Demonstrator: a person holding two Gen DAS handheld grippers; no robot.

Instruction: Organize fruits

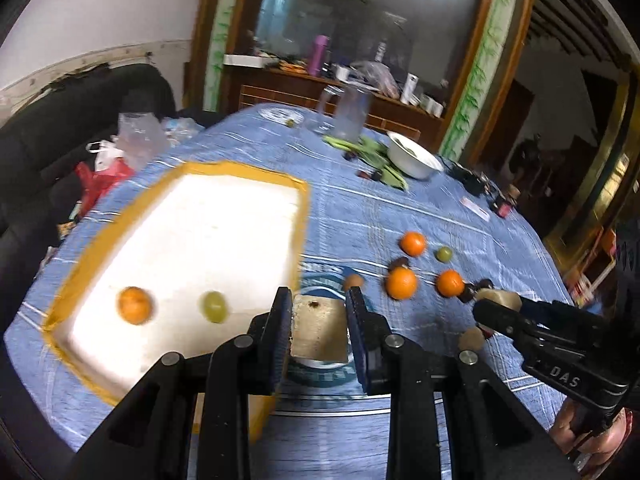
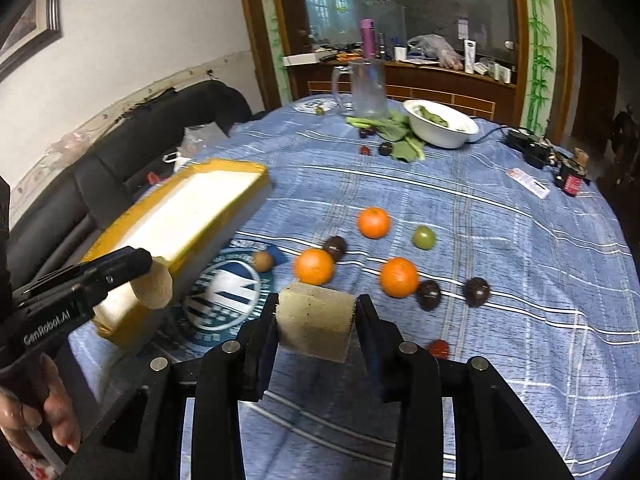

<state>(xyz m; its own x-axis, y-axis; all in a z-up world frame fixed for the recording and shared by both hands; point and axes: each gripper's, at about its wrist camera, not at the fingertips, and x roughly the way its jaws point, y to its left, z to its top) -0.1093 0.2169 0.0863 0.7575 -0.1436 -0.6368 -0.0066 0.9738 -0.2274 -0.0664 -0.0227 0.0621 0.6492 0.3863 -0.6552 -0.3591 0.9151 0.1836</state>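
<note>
Three oranges lie loose on the blue table (image 2: 500, 240): one far (image 2: 373, 222), one near left (image 2: 314, 266), one near right (image 2: 399, 282). A green fruit (image 2: 424, 237) sits just right of the far orange. Dark round fruits lie among them: one (image 2: 335, 247) just beside the near-left orange, two more (image 2: 429, 294) (image 2: 477, 291) right of the near-right orange. A small brown fruit (image 2: 263, 261) rests on the printed logo, between the oranges and the tray (image 2: 224, 172). A red fruit (image 2: 439, 348) lies close by the right claw (image 2: 316, 322).

In the left view the yellow-rimmed white tray holds an orange (image 1: 135, 305) and a green fruit (image 1: 214, 306), apart from each other.

The left claw (image 1: 319, 322) hangs over the table at the tray's near right corner, its jaws part open with only a beige foam block between them. The right claw stands likewise, part open with a foam block in the gap and no fruit held, short of the near oranges.

Farther back stand a white bowl (image 2: 440, 136) with greens, leafy stalks (image 2: 400, 136) beside it, and a clear jug (image 2: 366, 88).
</note>
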